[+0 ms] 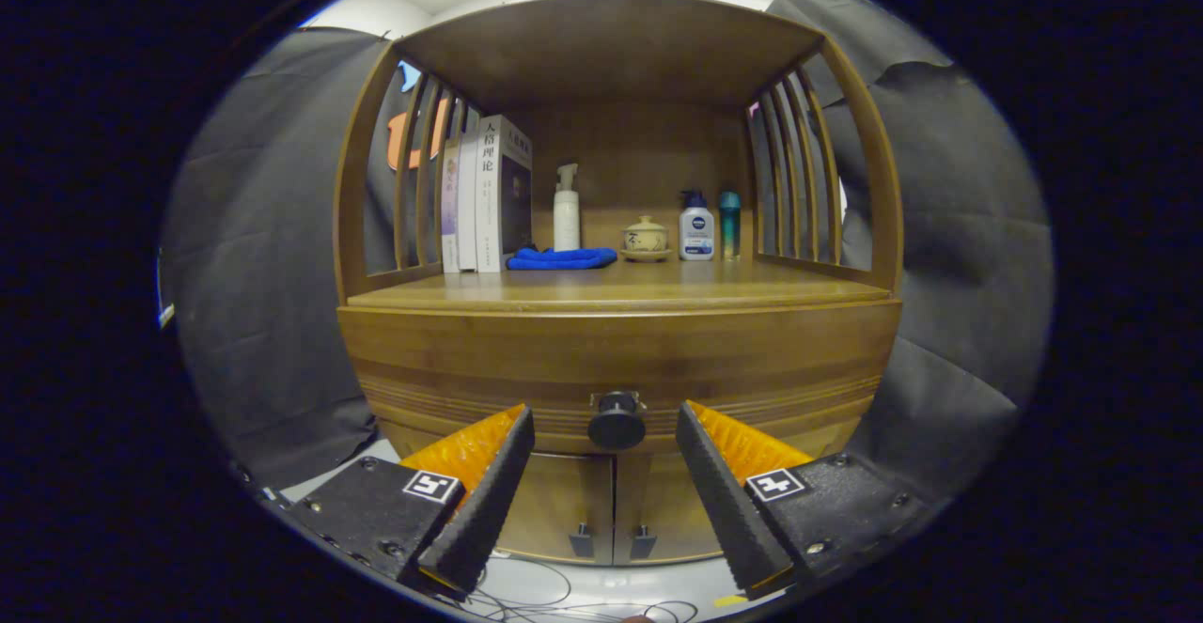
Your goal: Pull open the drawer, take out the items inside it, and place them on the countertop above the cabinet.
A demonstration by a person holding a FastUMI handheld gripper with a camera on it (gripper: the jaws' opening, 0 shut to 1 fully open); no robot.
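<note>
A wooden cabinet faces me, its closed drawer front (616, 369) running across under the countertop (620, 289). A round dark knob (617, 421) sits at the middle of the drawer. My gripper (606, 426) is open, its two fingers standing either side of the knob without touching it. The knob lies between the fingertips and slightly beyond them. The drawer's contents are hidden.
On the countertop, toward the back, stand several books (489, 195), a folded blue cloth (561, 258), a white pump bottle (567, 210), a small lidded cup (646, 236), a lotion bottle (696, 226) and a teal bottle (729, 225). Slatted side rails (799, 172) flank the shelf. Two small lower doors (611, 520) sit beneath the drawer.
</note>
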